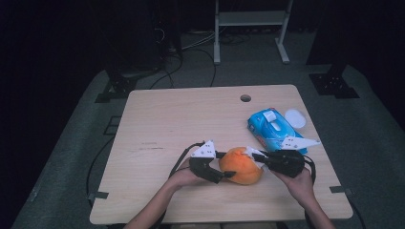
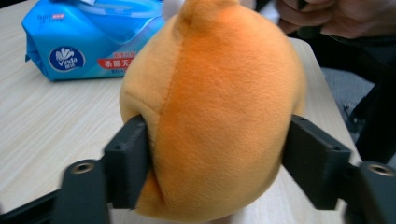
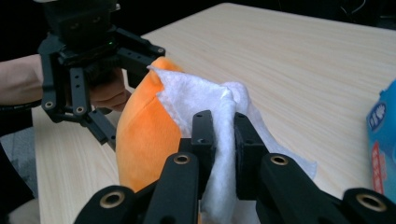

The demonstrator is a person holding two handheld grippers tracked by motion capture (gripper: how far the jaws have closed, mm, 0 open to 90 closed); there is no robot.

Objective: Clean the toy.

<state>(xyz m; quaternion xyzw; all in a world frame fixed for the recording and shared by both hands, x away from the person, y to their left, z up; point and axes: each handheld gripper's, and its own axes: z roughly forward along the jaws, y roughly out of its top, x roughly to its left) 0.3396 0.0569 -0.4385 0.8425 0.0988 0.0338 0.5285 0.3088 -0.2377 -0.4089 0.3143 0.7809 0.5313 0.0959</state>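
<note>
An orange plush toy (image 1: 241,165) stands on the wooden table (image 1: 191,119) near the front edge. My left gripper (image 1: 225,166) comes at it from the left, and its two pads press into the toy's sides (image 2: 215,112). From the right, my right gripper (image 1: 261,160) is shut on a white wipe (image 3: 201,93) that drapes over the toy's top and side. In the right gripper view the wipe is pinched between the jaws (image 3: 224,140), with the orange toy (image 3: 142,130) just behind it.
A blue pack of wet wipes (image 1: 274,130) lies right behind the right gripper, with a round white lid (image 1: 294,118) beside it near the table's right edge. A cable hole (image 1: 245,98) is at the table's back. Dark stands and cables surround the table.
</note>
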